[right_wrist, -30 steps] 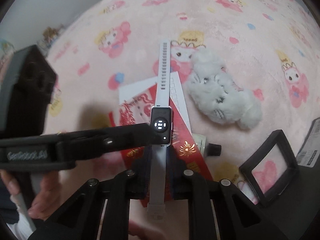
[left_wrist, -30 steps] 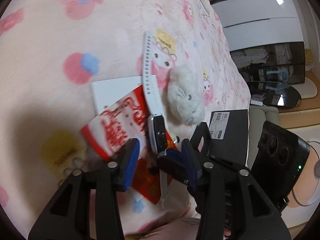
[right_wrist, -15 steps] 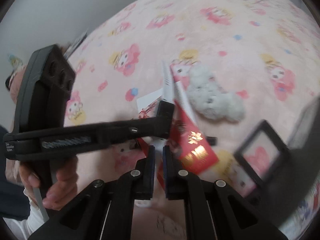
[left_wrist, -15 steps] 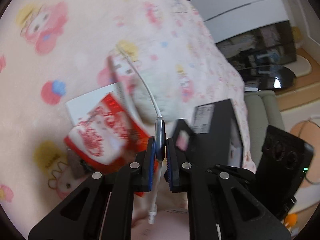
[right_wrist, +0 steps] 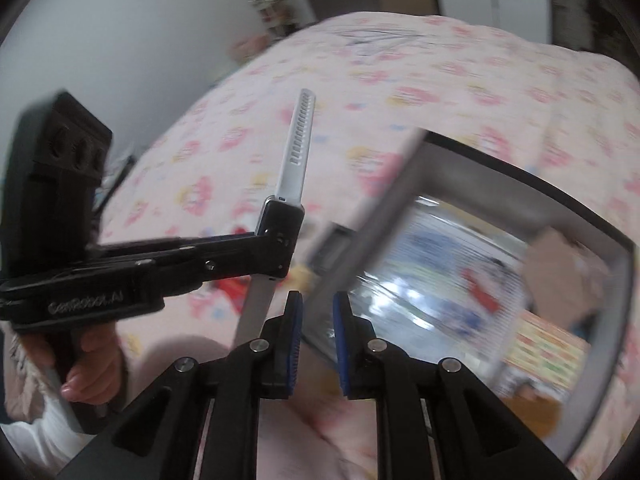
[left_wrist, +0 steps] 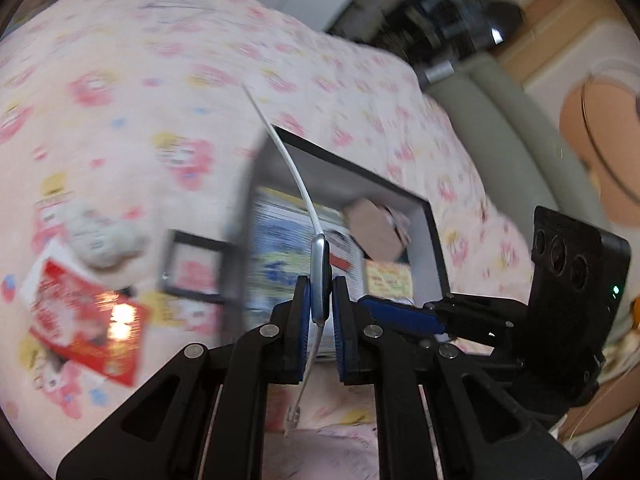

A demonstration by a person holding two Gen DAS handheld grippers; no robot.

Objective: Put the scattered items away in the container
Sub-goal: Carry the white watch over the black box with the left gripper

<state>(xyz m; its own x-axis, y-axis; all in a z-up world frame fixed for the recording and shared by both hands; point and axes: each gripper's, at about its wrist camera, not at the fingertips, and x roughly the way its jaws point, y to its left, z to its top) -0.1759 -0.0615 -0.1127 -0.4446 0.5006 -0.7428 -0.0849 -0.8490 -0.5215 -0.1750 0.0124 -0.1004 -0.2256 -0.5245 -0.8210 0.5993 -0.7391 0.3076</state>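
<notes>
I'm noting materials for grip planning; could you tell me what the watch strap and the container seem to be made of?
watch strap: probably silicone or soft rubber, matte white, perforated and bowing. container: looks like stiff card or plastic, grey walls with dark rim; blur leaves it open.

Both wrist fisheyes look steeply down, close over bed; shared: box (left_wrist: 434, 216) (right_wrist: 624, 276), blanket (left_wrist: 160, 92) (right_wrist: 440, 60).

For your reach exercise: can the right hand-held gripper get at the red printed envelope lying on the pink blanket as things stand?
Probably not directly: in the right wrist view the left hand-held gripper, holding the white-strapped smartwatch, crosses in front of the envelope, leaving only a blurred sliver showing.
</notes>
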